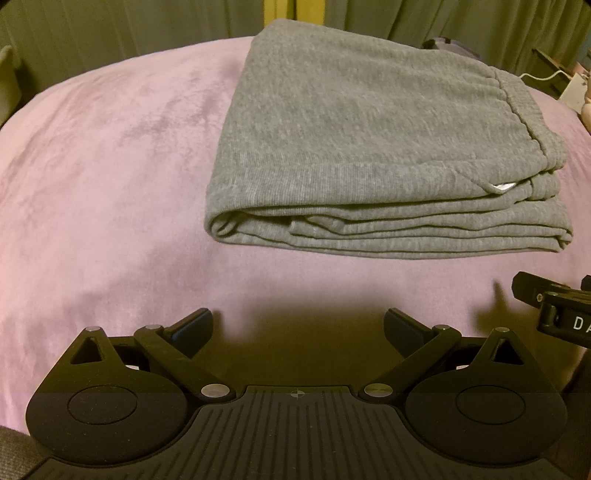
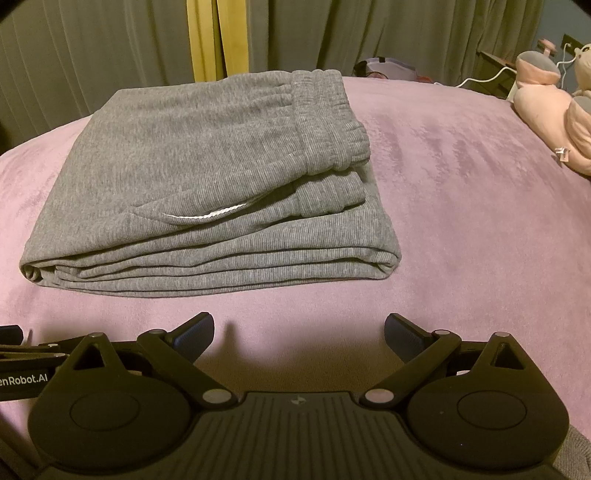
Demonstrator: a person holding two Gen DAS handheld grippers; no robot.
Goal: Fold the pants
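Grey sweatpants lie folded in a flat stack of several layers on a pink bed cover; the elastic waistband is on top at the right, and a white drawstring tip peeks out of the front fold. They also show in the right wrist view. My left gripper is open and empty, hovering short of the stack's near edge. My right gripper is open and empty, also short of the stack, to the right of the left one.
Grey-green curtains with a yellow strip hang behind the bed. A pink plush toy lies at the far right, with white cables and dark furniture behind it. A bag-like item sits past the bed's far edge.
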